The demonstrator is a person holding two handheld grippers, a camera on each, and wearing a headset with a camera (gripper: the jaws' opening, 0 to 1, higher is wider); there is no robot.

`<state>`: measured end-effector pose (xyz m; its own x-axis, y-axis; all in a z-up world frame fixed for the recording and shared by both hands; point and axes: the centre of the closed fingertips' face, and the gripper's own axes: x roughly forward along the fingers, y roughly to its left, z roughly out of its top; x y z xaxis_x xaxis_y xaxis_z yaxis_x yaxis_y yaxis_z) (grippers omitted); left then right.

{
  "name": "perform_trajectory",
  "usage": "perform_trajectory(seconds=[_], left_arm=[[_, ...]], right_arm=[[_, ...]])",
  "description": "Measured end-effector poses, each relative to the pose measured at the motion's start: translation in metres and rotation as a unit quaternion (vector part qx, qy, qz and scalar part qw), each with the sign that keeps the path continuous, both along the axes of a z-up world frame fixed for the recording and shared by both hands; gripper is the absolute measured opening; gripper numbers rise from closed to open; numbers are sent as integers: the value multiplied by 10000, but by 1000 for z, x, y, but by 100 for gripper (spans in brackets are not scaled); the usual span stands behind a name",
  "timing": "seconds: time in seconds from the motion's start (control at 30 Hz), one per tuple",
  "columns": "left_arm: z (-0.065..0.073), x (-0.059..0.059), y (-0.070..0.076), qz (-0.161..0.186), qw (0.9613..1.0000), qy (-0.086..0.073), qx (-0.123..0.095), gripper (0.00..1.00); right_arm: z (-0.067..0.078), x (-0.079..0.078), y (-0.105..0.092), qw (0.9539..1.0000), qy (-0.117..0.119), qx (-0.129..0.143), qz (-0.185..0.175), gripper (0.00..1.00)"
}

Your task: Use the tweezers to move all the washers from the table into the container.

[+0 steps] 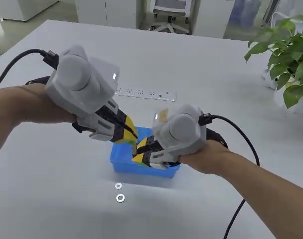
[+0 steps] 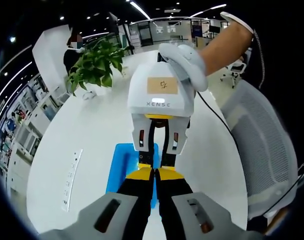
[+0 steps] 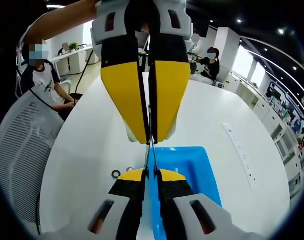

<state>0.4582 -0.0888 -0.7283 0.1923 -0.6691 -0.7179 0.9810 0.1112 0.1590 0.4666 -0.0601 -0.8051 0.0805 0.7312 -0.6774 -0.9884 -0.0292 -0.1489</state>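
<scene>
Left gripper (image 1: 128, 134) and right gripper (image 1: 140, 156), jaws both clenched on the tweezers (image 3: 151, 150) above the container (image 1: 120, 167), probably to reseat the hold; two washers (image 1: 120, 198) lie at its 7 o'clock

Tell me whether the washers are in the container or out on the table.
Out. Two washers lie on the white table just outside the blue container; whether others are inside, cannot tell.

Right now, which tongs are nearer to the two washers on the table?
Right. The right tongs are at the blue container's near side, just beyond the washers; the left tongs are farther back, over its far side.
</scene>
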Motion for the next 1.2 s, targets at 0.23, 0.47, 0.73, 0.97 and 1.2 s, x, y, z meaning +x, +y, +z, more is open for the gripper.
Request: perform_trajectory(seconds=[0.23,0.47,0.73,0.97,1.2], left_arm=[[-8,-12,2,31,9999,97,4,5],[-19,-22,4,59,9998,213,8,5],[-30,-30,5,133,9994,329,-30,5],[-36,-36,9,142,9992,381,-5,5],[-44,-42,14,141,9989,455,27,5]], right_arm=[[-7,-13,2,9999,81,-12,58,12],[-19,-26,4,9997,212,-25,95,12],[-29,-35,5,9993,336,-54,158,12],[-37,-43,9,9988,439,-20,197,12],[-43,-50,12,9985,498,-12,228,12]])
